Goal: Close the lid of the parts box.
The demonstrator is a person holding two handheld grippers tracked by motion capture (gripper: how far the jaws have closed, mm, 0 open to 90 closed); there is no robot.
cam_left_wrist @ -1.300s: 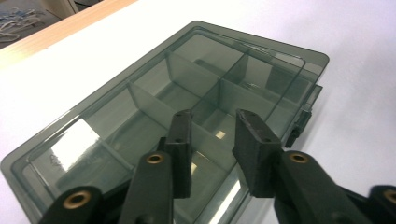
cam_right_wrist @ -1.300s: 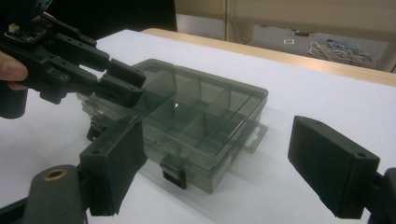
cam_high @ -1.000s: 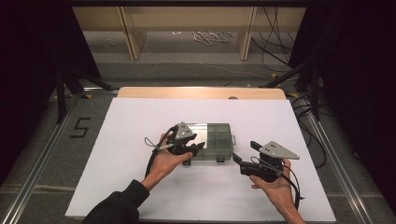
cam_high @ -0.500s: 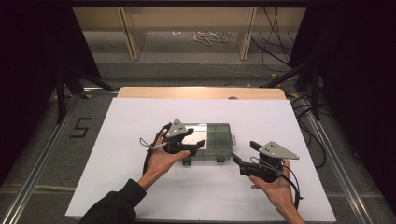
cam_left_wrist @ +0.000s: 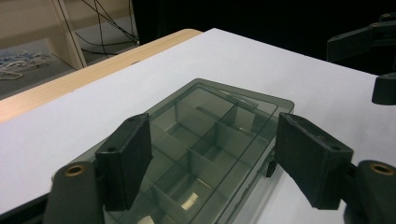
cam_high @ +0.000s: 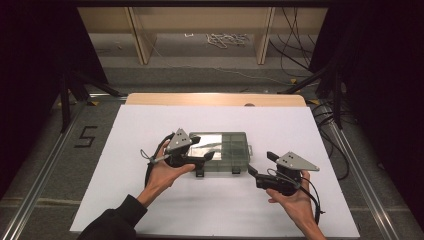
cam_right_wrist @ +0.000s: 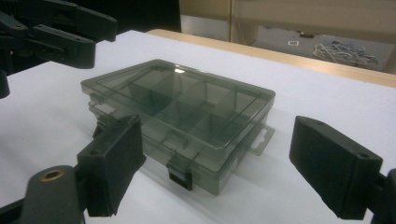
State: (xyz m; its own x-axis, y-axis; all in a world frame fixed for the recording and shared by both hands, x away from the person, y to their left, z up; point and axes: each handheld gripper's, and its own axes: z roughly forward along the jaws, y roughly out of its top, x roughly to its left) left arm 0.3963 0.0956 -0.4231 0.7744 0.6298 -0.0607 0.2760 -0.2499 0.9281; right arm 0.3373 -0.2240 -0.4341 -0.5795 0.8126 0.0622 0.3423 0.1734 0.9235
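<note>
A smoky clear plastic compartment box (cam_high: 225, 150) lies flat in the middle of the white table top (cam_high: 150, 120), lid down, with two dark latches on its near side. My left gripper (cam_high: 206, 157) hovers over the box's left end and points right. Its jaws have just been opening and now stand wide, with the box (cam_left_wrist: 210, 121) below and beyond the left gripper (cam_left_wrist: 215, 140), untouched. My right gripper (cam_high: 261, 164) sits off the box's right near corner, open. From the right gripper (cam_right_wrist: 217, 126) the box (cam_right_wrist: 187, 98) lies just ahead, clear of both pads.
A wooden strip (cam_high: 215, 99) borders the table's far edge, with shelving and loose cables (cam_high: 225, 39) on the floor behind. Metal rails (cam_high: 45, 165) run along both sides. The other hand's gripper (cam_right_wrist: 60, 32) shows at the top left of the right gripper view.
The left gripper's jaws have spread apart, and the hand has drawn back to the left and slightly up from the box. The right gripper has stayed put.
</note>
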